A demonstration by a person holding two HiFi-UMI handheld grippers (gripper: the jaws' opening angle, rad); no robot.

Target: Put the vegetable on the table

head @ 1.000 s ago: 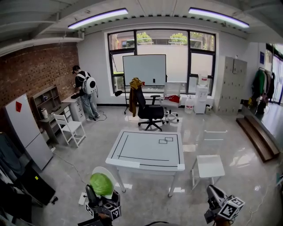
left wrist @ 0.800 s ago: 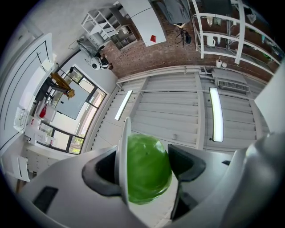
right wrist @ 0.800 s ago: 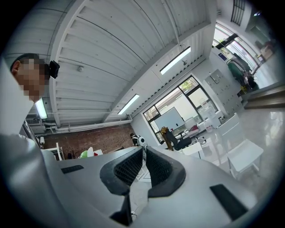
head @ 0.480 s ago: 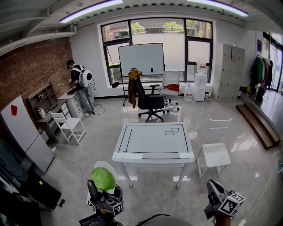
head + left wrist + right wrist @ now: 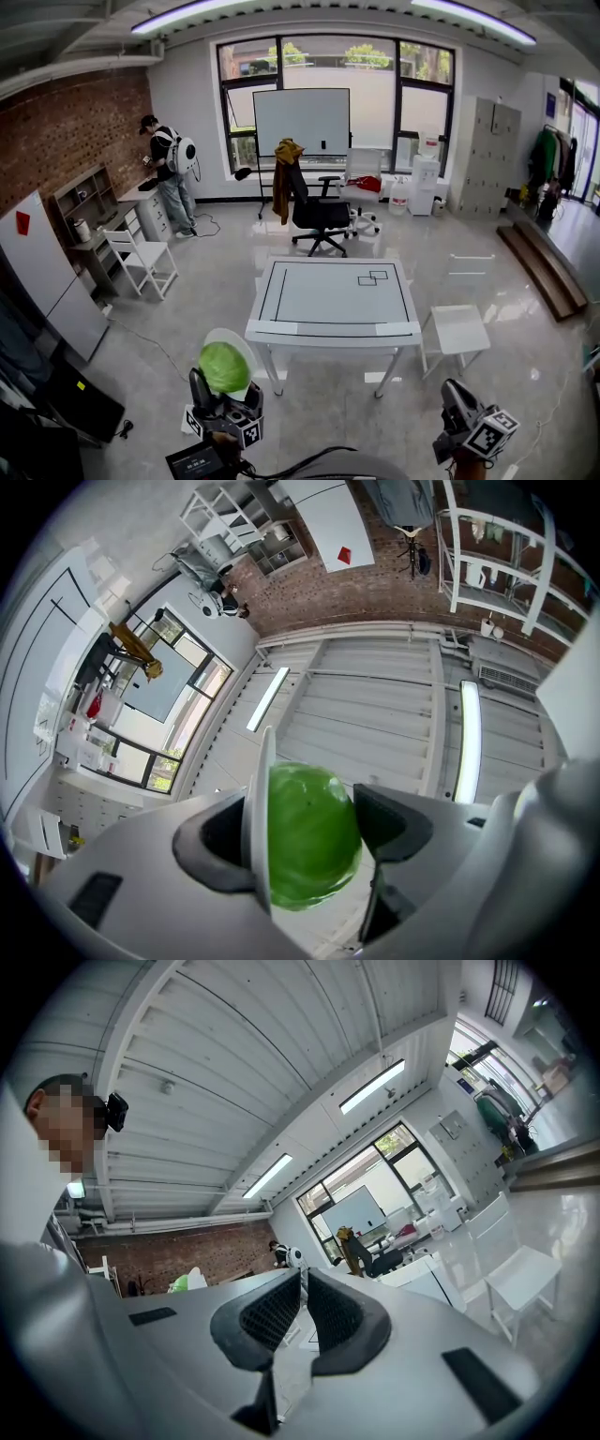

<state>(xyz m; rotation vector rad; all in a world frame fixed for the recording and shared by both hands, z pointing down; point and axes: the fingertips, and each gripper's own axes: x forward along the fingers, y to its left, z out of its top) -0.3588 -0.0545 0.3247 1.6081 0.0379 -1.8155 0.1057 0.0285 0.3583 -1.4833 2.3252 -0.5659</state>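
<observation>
A round green cabbage (image 5: 224, 367) sits against a white plate (image 5: 240, 341) at the bottom left of the head view. My left gripper (image 5: 225, 381) is shut on both and points steeply upward. In the left gripper view the cabbage (image 5: 309, 836) fills the gap between the dark pads, with the plate's rim (image 5: 259, 827) on its left side. The white table (image 5: 337, 298) with black line markings stands ahead in the middle of the room, apart from both grippers. My right gripper (image 5: 452, 392) is at the bottom right, held level. Its jaws (image 5: 304, 1286) are together with nothing between them.
A white chair (image 5: 458, 328) stands right of the table and another (image 5: 141, 262) at the left. Behind the table are a black office chair (image 5: 316, 216) and a whiteboard (image 5: 302, 122). A person (image 5: 171, 183) stands by shelves at the brick wall. A white cabinet (image 5: 42, 277) lines the left.
The table has come nearer in the head view as both grippers moved toward it. The cabbage stays held in the left gripper; the right jaws stay together.
</observation>
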